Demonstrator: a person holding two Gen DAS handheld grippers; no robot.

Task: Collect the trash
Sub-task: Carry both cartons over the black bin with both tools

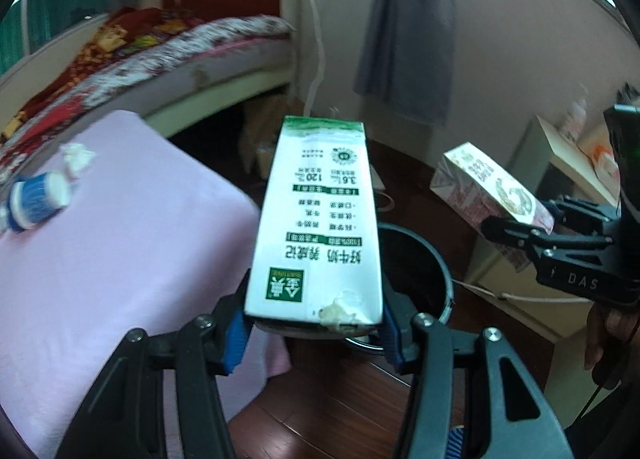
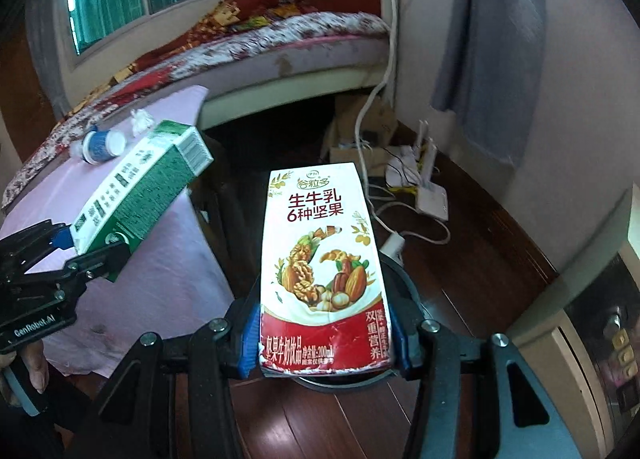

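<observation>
My left gripper [image 1: 314, 333] is shut on a green and white milk carton [image 1: 320, 219], blue pads pressed on its two sides. The carton hangs over the near rim of a dark round bin [image 1: 416, 259] on the wooden floor. My right gripper [image 2: 326, 343] is shut on a red and white nut-milk carton [image 2: 324, 267], held above the same bin's rim [image 2: 404, 283]. The other view shows each gripper too: the right gripper [image 1: 516, 237] with its carton [image 1: 492, 195], and the left gripper [image 2: 86, 253] with the green carton [image 2: 140, 191].
A pink-covered table [image 1: 120, 259] stands left of the bin, bearing a blue and white cup [image 1: 36, 199] on its side and a crumpled tissue [image 1: 78, 157]. Behind are a bed [image 2: 260, 47], cables and a white router [image 2: 428, 195] on the floor, and a cabinet [image 1: 560, 163] at right.
</observation>
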